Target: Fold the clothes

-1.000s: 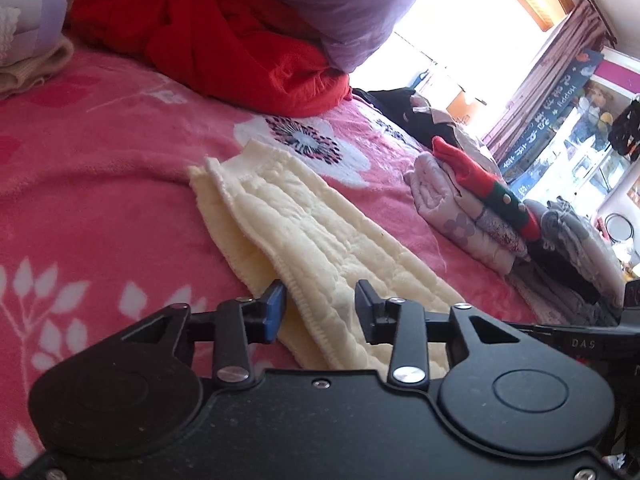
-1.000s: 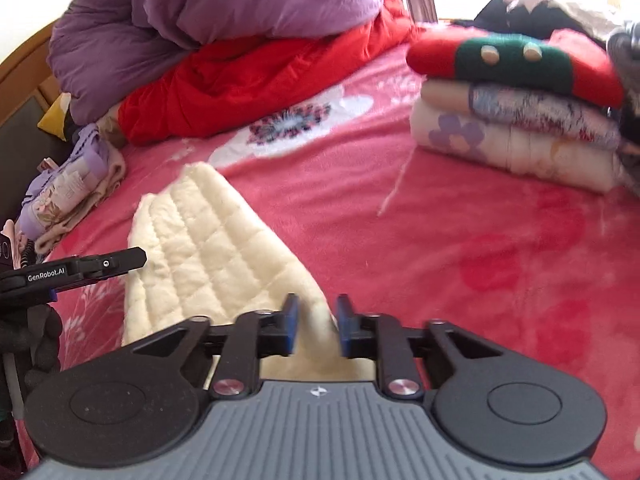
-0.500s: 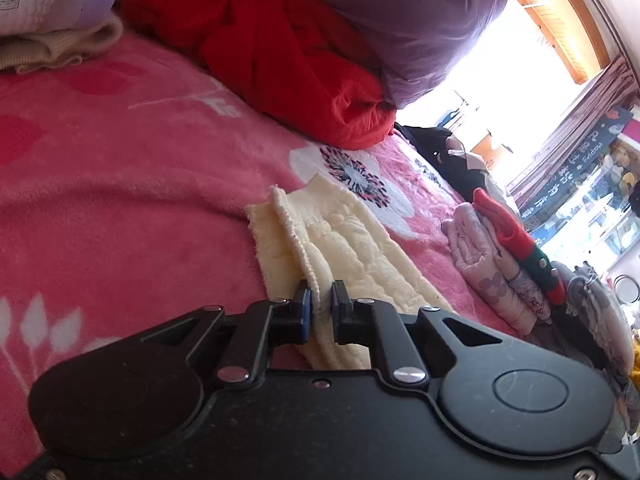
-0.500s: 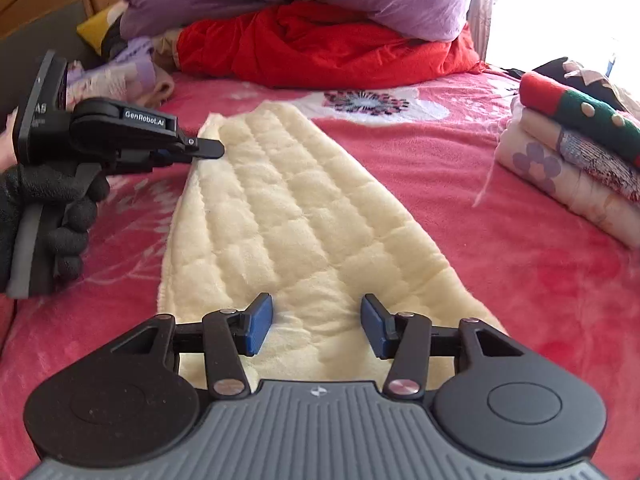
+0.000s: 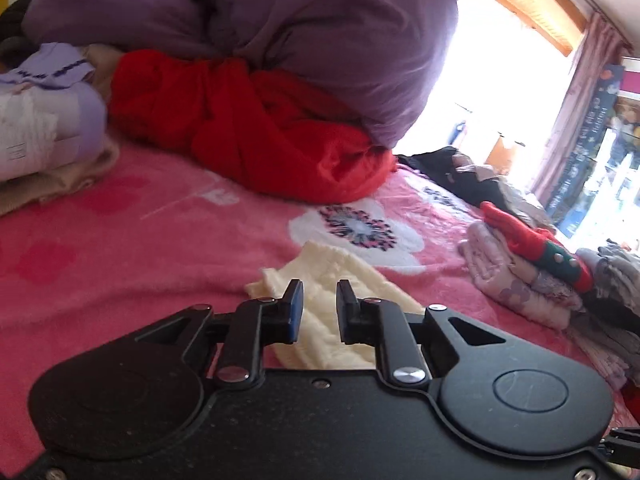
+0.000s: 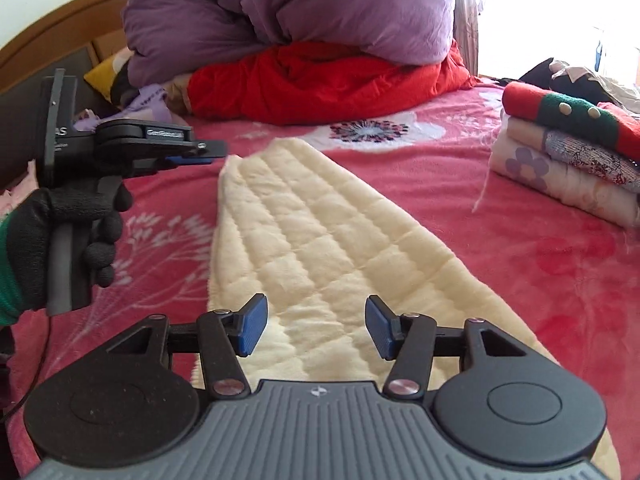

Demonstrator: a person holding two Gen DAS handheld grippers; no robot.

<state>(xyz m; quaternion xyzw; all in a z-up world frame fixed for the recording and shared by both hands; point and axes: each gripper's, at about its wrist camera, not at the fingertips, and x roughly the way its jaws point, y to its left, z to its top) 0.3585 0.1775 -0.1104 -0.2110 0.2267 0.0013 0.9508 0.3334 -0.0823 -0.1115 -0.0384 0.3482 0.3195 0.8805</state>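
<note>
A long cream quilted garment (image 6: pixel 320 240) lies flat as a folded strip on the pink bedspread (image 6: pixel 540 272), running away from me. My right gripper (image 6: pixel 316 328) hangs open over its near end, with nothing between the blue pads. My left gripper (image 6: pixel 200 152), held by a gloved hand (image 6: pixel 60 232), hovers just left of the strip's far end. In the left wrist view the left gripper (image 5: pixel 319 308) stands partly open, and the cream garment (image 5: pixel 340 276) shows through the gap, lying on the bed.
A stack of folded clothes (image 6: pixel 568 160) topped by a red and green knit sits at the right. A red blanket (image 6: pixel 320 80) and a purple duvet (image 6: pixel 300 4) are heaped at the bed's head. More folded items (image 5: pixel 44 128) lie at the far left.
The left gripper, shut on the garment's edge half a second ago, has opened and lifted a little. The right gripper stays open and has drawn slightly nearer to the strip's near end.
</note>
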